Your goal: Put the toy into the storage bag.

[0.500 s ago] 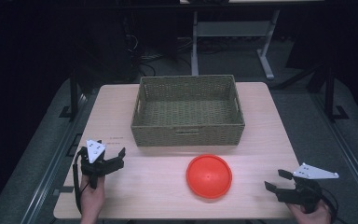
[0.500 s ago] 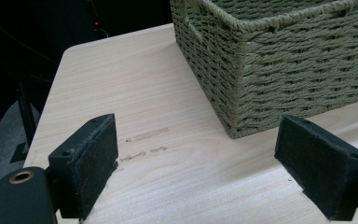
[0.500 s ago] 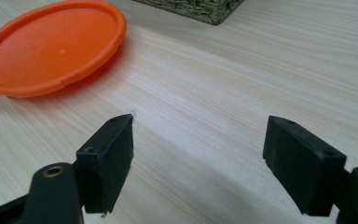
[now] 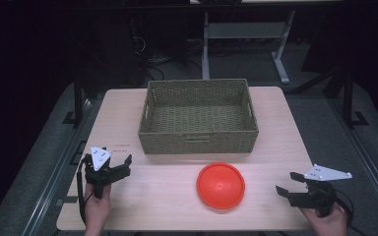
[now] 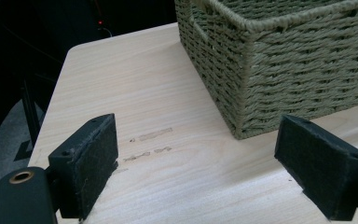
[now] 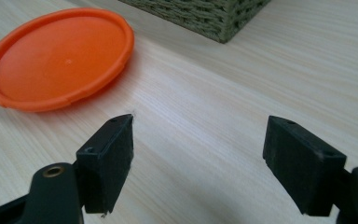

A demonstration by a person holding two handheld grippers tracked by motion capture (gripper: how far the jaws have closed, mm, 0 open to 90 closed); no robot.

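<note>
Checked against half a second ago: nothing has really moved. Both grippers sit where they were, the disc too. So I read this as a start pose, with no grasp begun and the whole job still ahead.

Left side: left gripper point(image 4: 124, 165) is low over the table point(image 4: 275, 147) near its front left corner, jaws apart, nothing between them. In the left gripper view its jaws frame bare wood, and the near left corner of the basket point(image 5: 298, 70) is just ahead to the right, not touching.

Middle: the basket point(image 4: 197, 142) stands upright at the back centre and looks empty. The orange disc point(image 4: 221, 186) lies flat on the table just in front of it, apart from it, touched by neither gripper.

Right side: right gripper point(image 4: 285, 183) is near the front right edge, jaws wide apart and empty, pointing toward the disc. In the right gripper view the disc point(image 6: 58, 58) is ahead and to the left, well outside the jaw gap. My guess is that the right gripper takes it by the rim, since it is nearer.

Writing: small reddish marks point(image 4: 123, 146) on the wood by the left gripper, seen as smudges point(image 5: 149, 135) in the left gripper view, too faint to read. I see no brands or labels elsewhere.
</note>
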